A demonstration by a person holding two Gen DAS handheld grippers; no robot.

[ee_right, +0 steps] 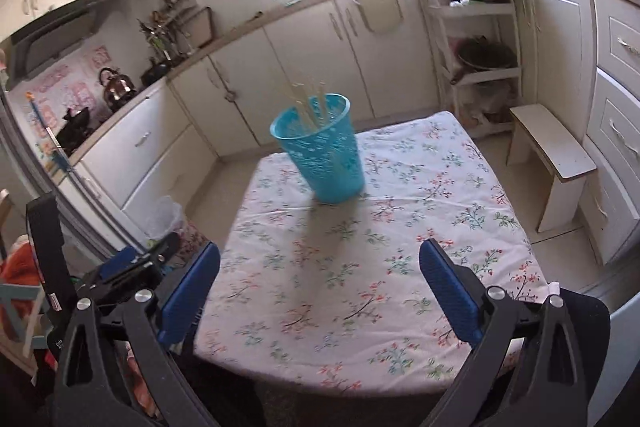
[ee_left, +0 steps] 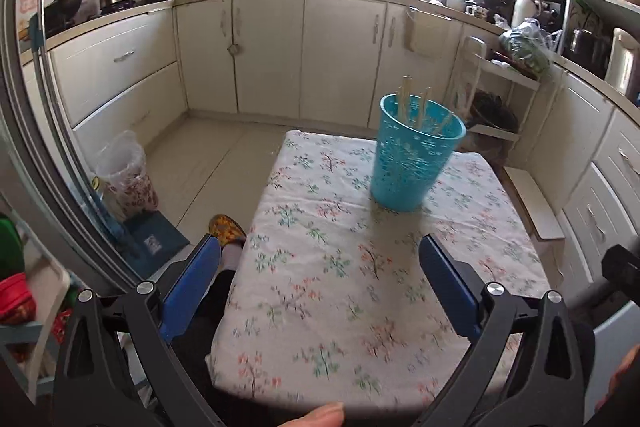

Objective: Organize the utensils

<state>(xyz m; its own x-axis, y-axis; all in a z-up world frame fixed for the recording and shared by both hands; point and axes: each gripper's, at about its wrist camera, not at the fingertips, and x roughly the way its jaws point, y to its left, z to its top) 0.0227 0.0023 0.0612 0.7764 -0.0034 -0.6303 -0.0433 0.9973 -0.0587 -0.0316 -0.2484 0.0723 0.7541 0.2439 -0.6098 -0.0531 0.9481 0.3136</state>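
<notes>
Chopsticks [ee_left: 407, 99] stand in the blue cup [ee_left: 412, 163]; both tongs [ee_left: 320, 259] [ee_right: 320, 263] gape, holding nothing.

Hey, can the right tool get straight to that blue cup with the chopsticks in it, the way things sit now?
Probably yes. The right tool is open and holds nothing, and only bare flowered tablecloth lies between it and the blue cup, which stands upright with the chopsticks poking out.
</notes>
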